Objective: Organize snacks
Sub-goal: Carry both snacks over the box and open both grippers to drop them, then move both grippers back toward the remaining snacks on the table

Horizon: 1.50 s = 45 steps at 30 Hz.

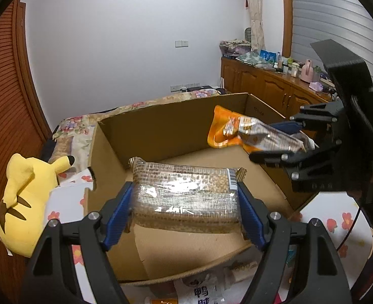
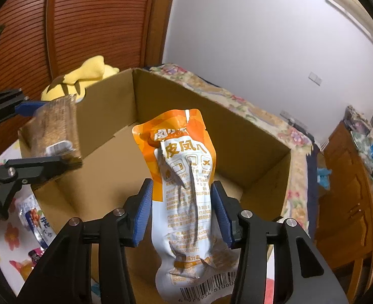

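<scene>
Left wrist view: my left claw point(image 1: 185, 198) pinches a brown pack point(image 1: 183, 197) crosswise, both blue pads flat against its short ends. The pack hangs over the open box point(image 1: 161, 124), near its front wall.

Box: cardboard, brown, flaps up, sitting on a floral sheet point(image 1: 338, 225). Contents on the visible floor: none that I can see; only bare cardboard shows beneath the two packs I hold above it.

My right claw point(image 1: 277, 141) enters from the right edge of the box, clamped on an orange pouch point(image 1: 227, 131) that sticks out over the interior, clear of the floor.

Right wrist view: the same pouch point(image 2: 183, 177), orange on top and white below with a barcode at the bottom, stands upright between my right claw's point(image 2: 182, 212) pads, which press its sides. It hangs above the box point(image 2: 105, 167) interior, near the middle. My left claw point(image 2: 29, 136) and the brown pack point(image 2: 57, 131) show at the left, over the box's left wall.

Outside the box: a yellow plush point(image 1: 26, 200) lies to the left on the bed; loose snack packets point(image 1: 201, 291) lie on the sheet in front of the box; a wooden cabinet point(image 1: 267, 86) with clutter on top stands along the far right wall.
</scene>
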Each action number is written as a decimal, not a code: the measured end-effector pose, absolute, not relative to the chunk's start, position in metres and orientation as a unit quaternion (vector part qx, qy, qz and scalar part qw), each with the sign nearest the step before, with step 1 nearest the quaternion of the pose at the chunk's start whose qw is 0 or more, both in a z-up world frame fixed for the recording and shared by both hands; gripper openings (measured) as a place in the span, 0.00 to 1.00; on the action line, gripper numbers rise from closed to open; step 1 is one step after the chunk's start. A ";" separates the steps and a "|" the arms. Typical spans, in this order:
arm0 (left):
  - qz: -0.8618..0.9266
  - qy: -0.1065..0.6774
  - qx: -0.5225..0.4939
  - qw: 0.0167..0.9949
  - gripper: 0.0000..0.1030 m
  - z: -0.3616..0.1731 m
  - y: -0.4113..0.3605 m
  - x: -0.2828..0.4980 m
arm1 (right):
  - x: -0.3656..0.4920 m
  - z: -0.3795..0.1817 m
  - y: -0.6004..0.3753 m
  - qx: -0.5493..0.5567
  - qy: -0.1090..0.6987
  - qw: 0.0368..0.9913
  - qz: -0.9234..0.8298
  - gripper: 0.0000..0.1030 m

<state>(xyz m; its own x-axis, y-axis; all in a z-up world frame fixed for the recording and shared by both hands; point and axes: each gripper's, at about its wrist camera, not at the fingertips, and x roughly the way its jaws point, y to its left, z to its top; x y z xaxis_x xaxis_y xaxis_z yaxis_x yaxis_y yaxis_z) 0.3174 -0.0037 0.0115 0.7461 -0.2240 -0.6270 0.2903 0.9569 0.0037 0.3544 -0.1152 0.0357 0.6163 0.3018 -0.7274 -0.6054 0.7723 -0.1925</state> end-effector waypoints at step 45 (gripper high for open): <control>-0.148 0.293 0.040 0.944 0.79 0.027 -0.001 0.216 | 0.267 0.076 -0.147 -0.095 0.339 0.892 0.284 0.60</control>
<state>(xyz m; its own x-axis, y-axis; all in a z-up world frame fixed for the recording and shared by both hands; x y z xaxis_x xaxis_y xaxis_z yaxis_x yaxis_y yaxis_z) 0.2158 -0.0005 0.0272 0.7848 -0.2565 -0.5642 0.3028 0.9530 -0.0121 0.2671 -0.1473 0.0759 0.6099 0.4418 -0.6579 -0.5700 0.8213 0.0232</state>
